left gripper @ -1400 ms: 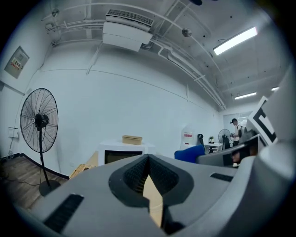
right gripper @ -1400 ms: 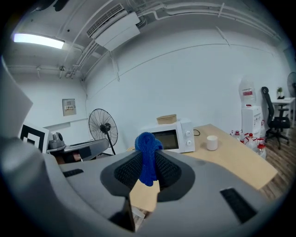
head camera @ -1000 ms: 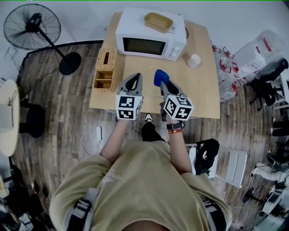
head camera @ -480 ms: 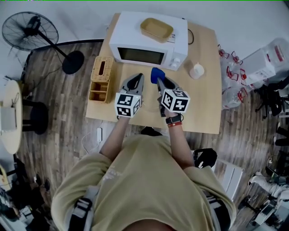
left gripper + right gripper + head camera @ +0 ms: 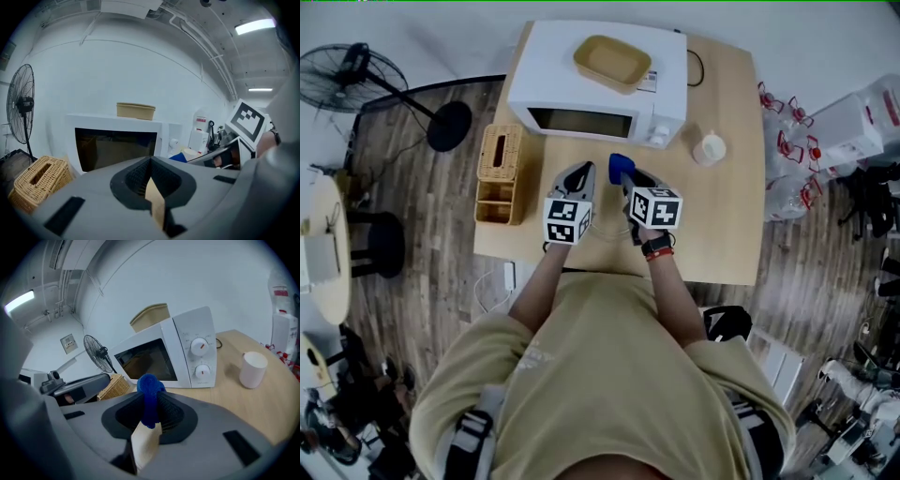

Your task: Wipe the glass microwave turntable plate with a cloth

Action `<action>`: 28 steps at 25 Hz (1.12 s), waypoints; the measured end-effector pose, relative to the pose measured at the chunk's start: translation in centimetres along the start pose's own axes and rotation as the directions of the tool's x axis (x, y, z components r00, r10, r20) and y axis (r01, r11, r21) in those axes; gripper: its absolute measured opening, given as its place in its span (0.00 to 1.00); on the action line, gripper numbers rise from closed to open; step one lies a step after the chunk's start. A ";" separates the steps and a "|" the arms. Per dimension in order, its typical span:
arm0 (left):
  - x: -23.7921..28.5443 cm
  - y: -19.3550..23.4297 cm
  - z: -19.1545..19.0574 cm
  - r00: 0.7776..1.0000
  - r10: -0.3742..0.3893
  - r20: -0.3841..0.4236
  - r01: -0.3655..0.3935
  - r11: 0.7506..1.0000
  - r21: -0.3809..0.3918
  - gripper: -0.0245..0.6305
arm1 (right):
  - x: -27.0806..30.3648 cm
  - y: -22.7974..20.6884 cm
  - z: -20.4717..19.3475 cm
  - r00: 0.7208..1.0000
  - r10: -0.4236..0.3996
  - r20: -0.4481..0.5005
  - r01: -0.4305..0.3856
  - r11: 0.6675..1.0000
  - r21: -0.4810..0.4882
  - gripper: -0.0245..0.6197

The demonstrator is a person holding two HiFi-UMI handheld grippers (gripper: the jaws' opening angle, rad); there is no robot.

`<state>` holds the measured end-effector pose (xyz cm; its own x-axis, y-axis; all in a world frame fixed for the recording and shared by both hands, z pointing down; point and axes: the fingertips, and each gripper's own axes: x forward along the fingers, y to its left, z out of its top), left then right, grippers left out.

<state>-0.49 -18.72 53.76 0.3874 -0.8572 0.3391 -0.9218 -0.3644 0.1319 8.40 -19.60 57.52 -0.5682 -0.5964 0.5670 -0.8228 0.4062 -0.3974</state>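
Right gripper (image 5: 150, 408) pinches the blue cloth (image 5: 148, 386): it is bunched between the jaws, poking out past the tips, above the tabletop (image 5: 722, 216) near the closed microwave (image 5: 600, 80). Left gripper (image 5: 149, 176) is just beside it, jaws pressed together, empty.

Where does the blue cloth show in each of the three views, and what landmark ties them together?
Head view: blue cloth at centre, before the microwave, at the right gripper's tip.
Left gripper view: a blue scrap right of centre, by the microwave's right end.
Right gripper view: lower centre, pinched between the jaws.
Shared landmark: the white microwave.
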 end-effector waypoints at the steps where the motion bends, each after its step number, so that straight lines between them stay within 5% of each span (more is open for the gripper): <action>1: 0.3 0.2 -0.4 1.000 -0.005 -0.009 0.005 1.000 -0.002 0.06 | 0.5 -0.3 -0.5 1.000 -0.004 -0.015 0.004 1.000 0.009 0.18; 28: 0.7 4.7 -5.2 0.991 -0.045 -0.122 0.043 0.999 -0.019 0.06 | 11.5 1.3 -7.2 0.976 -0.004 -0.219 0.030 0.993 0.113 0.18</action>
<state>-4.57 -19.16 59.49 0.4239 -0.7892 0.4445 -0.9046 -0.3936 0.1638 0.75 -20.92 68.70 -0.5523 -0.4317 0.7132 -0.8334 0.3075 -0.4592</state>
